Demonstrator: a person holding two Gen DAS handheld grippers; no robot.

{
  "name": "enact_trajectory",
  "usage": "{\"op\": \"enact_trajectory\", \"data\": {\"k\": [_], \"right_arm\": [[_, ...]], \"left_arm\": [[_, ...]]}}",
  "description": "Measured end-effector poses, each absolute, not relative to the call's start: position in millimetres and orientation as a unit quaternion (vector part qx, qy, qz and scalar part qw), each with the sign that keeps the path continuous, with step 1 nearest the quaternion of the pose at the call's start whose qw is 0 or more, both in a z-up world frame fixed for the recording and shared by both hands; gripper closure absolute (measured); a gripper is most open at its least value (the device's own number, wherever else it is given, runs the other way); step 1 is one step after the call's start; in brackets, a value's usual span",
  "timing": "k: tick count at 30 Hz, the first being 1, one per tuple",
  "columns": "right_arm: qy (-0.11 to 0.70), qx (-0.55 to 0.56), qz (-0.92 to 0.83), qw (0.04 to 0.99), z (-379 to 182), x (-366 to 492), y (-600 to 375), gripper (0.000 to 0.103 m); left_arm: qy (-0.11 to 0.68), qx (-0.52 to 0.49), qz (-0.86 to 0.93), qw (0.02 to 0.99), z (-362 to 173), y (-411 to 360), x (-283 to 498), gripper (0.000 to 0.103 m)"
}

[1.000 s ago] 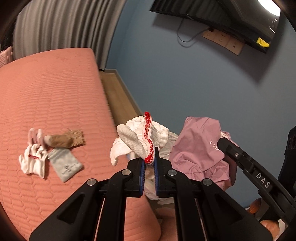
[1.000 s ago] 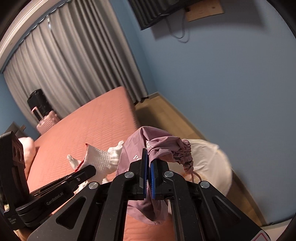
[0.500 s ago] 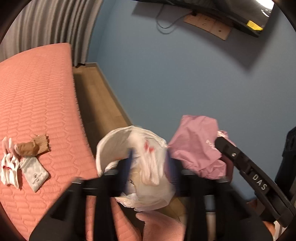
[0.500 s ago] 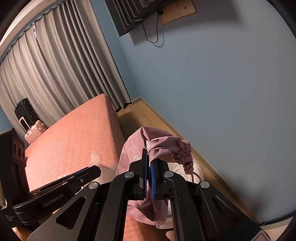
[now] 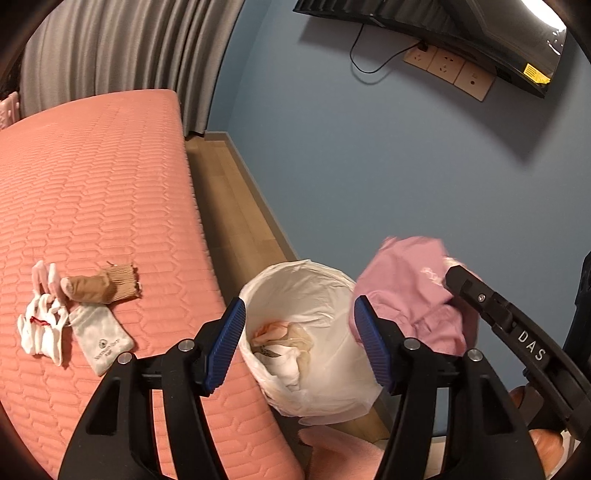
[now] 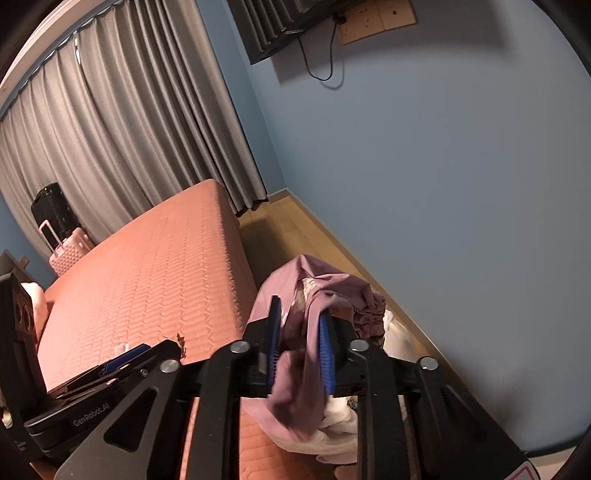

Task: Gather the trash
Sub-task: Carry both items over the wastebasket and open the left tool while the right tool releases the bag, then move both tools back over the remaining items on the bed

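Note:
My left gripper point(image 5: 299, 343) is open and empty above a bin lined with a white bag point(image 5: 295, 280) beside the bed; white and beige cloth lies inside. My right gripper point(image 6: 301, 350) has its jaws parted, with a mauve drawstring bag point(image 6: 317, 291) hanging between them over the bin's white liner point(image 6: 397, 332). The mauve bag also shows in the left wrist view point(image 5: 410, 295), blurred. On the pink bed point(image 5: 92, 206) lie a white glove point(image 5: 40, 325), a grey pouch point(image 5: 99, 336) and a tan sock point(image 5: 99, 286).
A blue wall point(image 5: 369, 166) rises right behind the bin, with a strip of wooden floor point(image 5: 229, 192) between bed and wall. Grey curtains point(image 6: 110, 129) and a pink suitcase point(image 6: 70, 247) stand at the far end. A TV point(image 5: 443, 18) hangs on the wall.
My left gripper has opened and dropped the red-trimmed white glove into the bin. My right gripper's jaws have parted around the mauve bag, which is slipping down.

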State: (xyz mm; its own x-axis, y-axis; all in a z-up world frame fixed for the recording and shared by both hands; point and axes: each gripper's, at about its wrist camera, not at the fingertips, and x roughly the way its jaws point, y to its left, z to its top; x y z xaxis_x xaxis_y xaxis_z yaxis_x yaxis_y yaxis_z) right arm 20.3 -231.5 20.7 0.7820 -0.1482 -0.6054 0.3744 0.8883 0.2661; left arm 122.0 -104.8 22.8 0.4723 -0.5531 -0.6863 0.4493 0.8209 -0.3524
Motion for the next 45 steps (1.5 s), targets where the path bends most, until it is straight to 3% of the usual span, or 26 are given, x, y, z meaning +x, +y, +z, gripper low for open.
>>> {"op": "enact_trajectory", "data": {"k": [28,45], "right_arm": [[0.316,0.157,-0.104,0.930,23.4,42.1,-178.1,0.076],[0.353,0.136,-0.054,0.924,1.8,61.6,-107.1,0.072]], "left_arm": [[0.415,-0.094,-0.257,0.868,21.5,-44.8,128.3,0.044],[0.426,-0.127,-0.199,0.873,1.6,33.0,138.4,0.044]]}}
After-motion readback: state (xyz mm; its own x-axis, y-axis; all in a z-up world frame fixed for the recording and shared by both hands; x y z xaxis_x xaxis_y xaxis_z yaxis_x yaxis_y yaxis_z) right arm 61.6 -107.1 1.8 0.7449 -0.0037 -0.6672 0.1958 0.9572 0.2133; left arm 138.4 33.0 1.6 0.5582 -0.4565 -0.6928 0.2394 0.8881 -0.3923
